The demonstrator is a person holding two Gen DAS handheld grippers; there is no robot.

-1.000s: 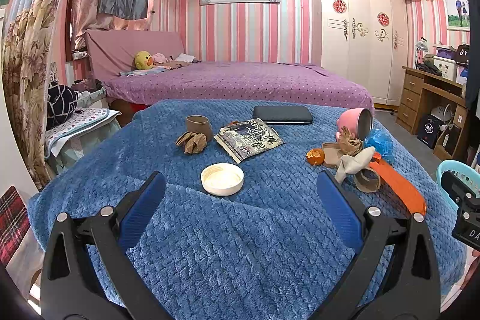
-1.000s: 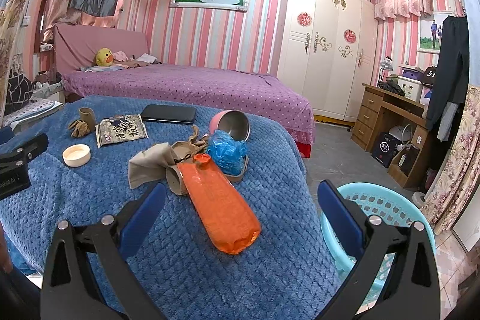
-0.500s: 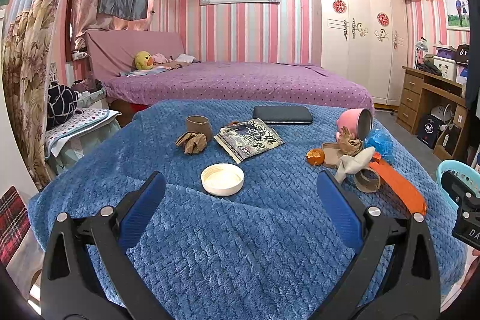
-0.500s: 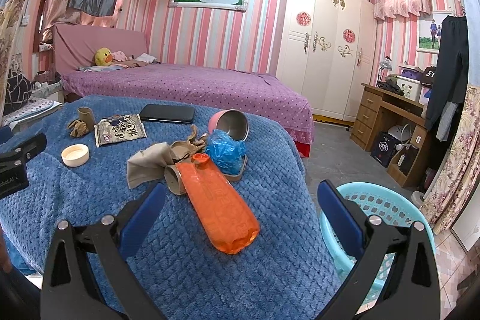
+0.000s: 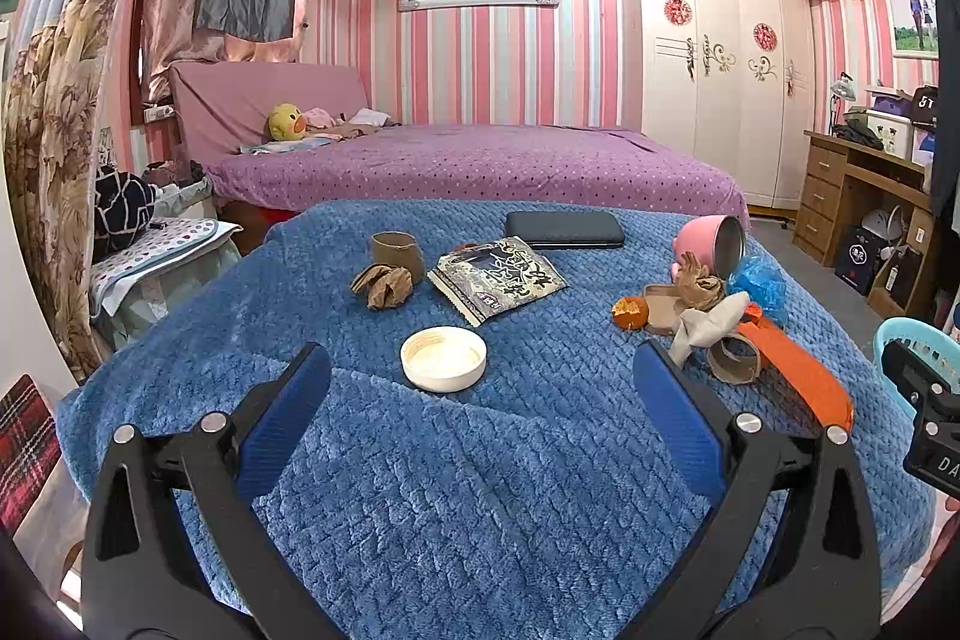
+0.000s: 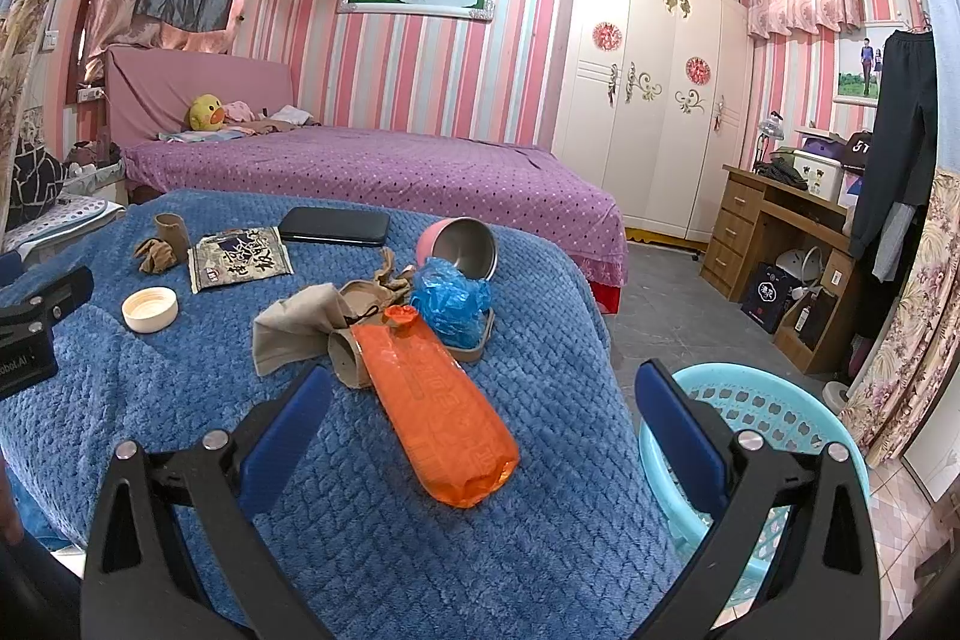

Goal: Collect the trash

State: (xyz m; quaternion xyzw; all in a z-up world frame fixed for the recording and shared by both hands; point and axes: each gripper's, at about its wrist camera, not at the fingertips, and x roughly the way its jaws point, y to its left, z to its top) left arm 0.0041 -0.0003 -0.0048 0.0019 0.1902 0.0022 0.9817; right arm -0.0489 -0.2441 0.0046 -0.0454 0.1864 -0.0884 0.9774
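A big blue blanket [image 5: 480, 490] is covering the table, and the trash is lying on top of it.

The left gripper [image 5: 480, 400] is hanging low over the near part of the blanket. Its two blue fingers [image 5: 288, 418] are spread wide apart and are holding nothing. Just past them a white lid [image 5: 443, 358] is sitting by itself.

Far back on the left a brown paper tube [image 5: 394, 253] is standing up, and a crumpled brown paper [image 5: 384, 285] is lying right in front of it. Next to them a dark snack bag [image 5: 498, 278] is lying flat. A black case [image 5: 564, 229] is lying behind the bag.

More to the right, a small pile is sitting close together: an orange peel [image 5: 630, 311], a grey cloth [image 6: 300, 325], a blue plastic bag [image 6: 451, 301] and a pink cup [image 6: 459, 250] lying tipped on its side. A long orange bag [image 6: 435, 403] is reaching from the pile toward the near edge.

The right gripper [image 6: 483, 409] is hanging over that orange bag. Its fingers [image 6: 678, 427] are also wide open and are touching nothing.

On the far right a light blue basket [image 6: 768, 400] is standing on the floor, just beside the table.
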